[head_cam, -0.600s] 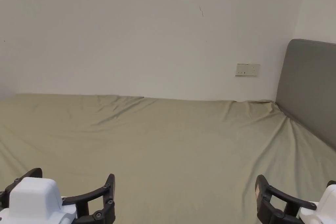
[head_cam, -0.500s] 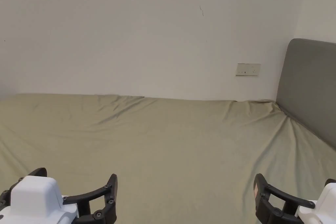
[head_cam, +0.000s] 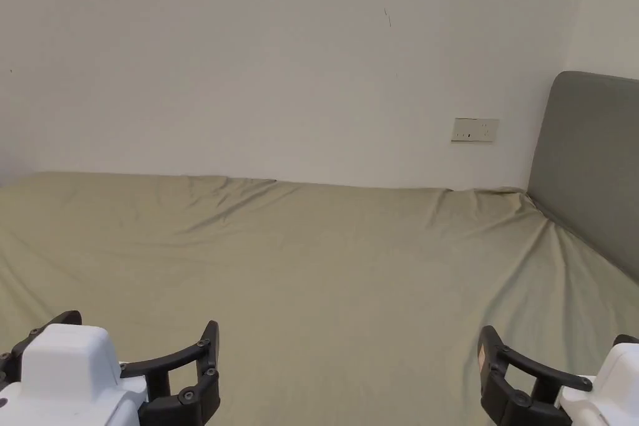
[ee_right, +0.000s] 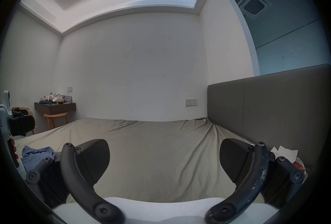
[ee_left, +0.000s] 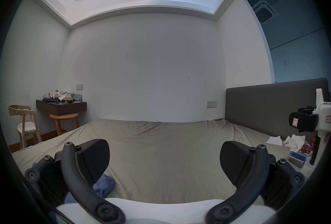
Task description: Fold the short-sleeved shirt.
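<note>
left gripper (ee_left: 164, 161): jaws wide apart, empty, above the bed | right gripper (ee_right: 164, 160): same, nearer the headboard

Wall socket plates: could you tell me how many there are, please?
2: one wall plate beside the headboard, another wall plate above the dark shelf. Others may be hidden.

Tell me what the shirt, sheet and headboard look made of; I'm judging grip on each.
Shirt: soft, thin blue woven or knit cloth, crumpled in loose folds, matte. Sheet: olive fabric, likely cotton, with fine creases and a slight sheen. Headboard: grey upholstery, smooth and flat; fabric or faux leather, hard to tell.
</note>
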Tool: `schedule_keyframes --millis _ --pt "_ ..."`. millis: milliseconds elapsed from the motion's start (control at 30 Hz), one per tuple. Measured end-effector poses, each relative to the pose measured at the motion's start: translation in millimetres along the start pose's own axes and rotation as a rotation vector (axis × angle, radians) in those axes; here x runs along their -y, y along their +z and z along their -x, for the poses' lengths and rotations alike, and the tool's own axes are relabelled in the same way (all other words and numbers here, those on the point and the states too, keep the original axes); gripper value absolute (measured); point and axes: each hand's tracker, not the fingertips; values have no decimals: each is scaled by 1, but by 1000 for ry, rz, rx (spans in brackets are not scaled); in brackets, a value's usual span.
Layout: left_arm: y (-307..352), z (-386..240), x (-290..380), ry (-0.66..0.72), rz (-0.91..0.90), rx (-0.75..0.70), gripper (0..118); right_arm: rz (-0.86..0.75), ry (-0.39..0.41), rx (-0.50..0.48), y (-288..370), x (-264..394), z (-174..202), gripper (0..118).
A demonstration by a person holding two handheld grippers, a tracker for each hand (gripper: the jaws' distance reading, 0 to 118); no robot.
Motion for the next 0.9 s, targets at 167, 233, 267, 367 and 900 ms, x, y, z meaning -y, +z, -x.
schedule_keyframes --millis 167,233,267,367,900 --pt "-1 -2 1 -28 0 -15 118 -4 17 1 0 -2 2 118" --pt "-1 -3 1 -34 6 -10 118 -3 19 0 0 -1 1 118" --pt "-1 -3 1 -35 8 -8 118 -2 18 -1 0 0 1 118" --pt "0 -4 1 -41 26 2 118 -1 14 -9 2 -1 1 118" --pt "5 -17 -3 -42 30 -19 0 -47 56 58 10 1 1 0"
